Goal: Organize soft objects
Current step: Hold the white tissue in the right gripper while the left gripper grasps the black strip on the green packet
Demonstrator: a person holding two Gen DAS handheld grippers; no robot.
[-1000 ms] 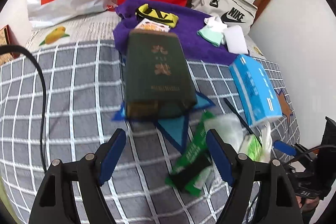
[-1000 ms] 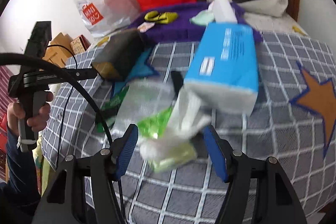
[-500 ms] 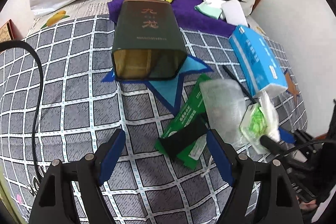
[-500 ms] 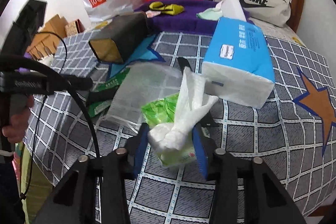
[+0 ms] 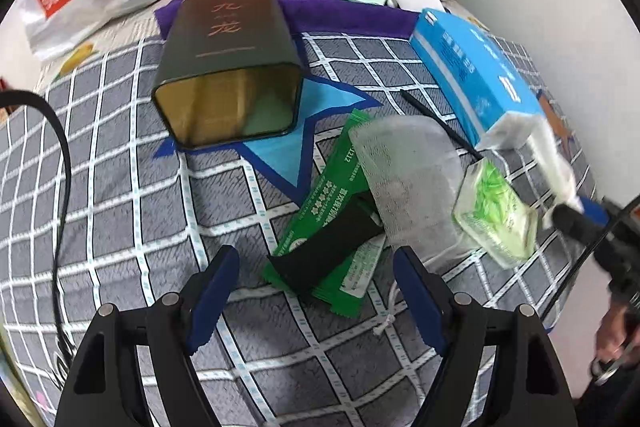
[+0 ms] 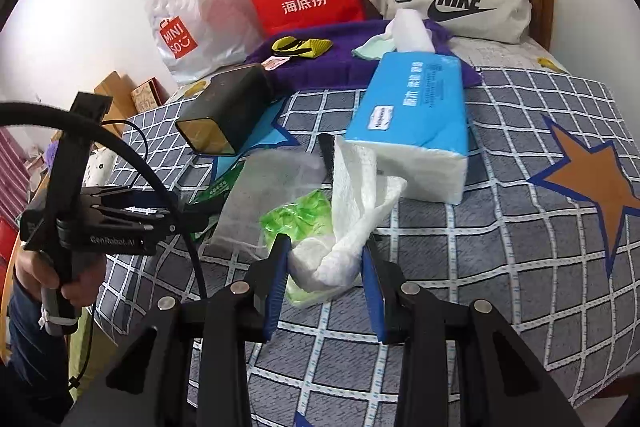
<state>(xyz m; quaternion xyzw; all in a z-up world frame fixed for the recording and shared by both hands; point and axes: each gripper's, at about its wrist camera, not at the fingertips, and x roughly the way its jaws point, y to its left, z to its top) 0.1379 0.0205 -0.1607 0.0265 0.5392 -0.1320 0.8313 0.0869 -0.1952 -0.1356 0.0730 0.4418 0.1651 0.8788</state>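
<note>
Gripping a bunched white tissue (image 6: 340, 251), the right gripper (image 6: 326, 275) sits at lower centre of its view, blue pads pressed on the wad from both sides at a narrow gap. The tissue's tail runs up to the open end of the blue tissue pack (image 6: 412, 119) at centre frame; whether it is free of the pack cannot be told. A clear packet of green contents (image 6: 298, 217) lies directly under and left of the wad, touching it.

Left gripper (image 5: 316, 291): jaws wide, nothing between the pads. It hangs at bottom centre of its view over the green wrapper (image 5: 332, 211) with a black item (image 5: 328, 247) across it. The dark green tin (image 5: 228, 67) lies on its side at upper left, open mouth toward the camera.

Risks:
- If the tail is caught in the pack, a pull may drag the pack across the checked bedspread (image 6: 520, 259) or tear the sheet.
- Grip is on loose folds only, so the wad may slide out.
- The green packet may be snagged and lifted along.

Versus a second ago: right jaws stood wide around the tissue, now clamped. Left gripper has dropped closer to the wrapper; tin's mouth now shows more fully.
</note>
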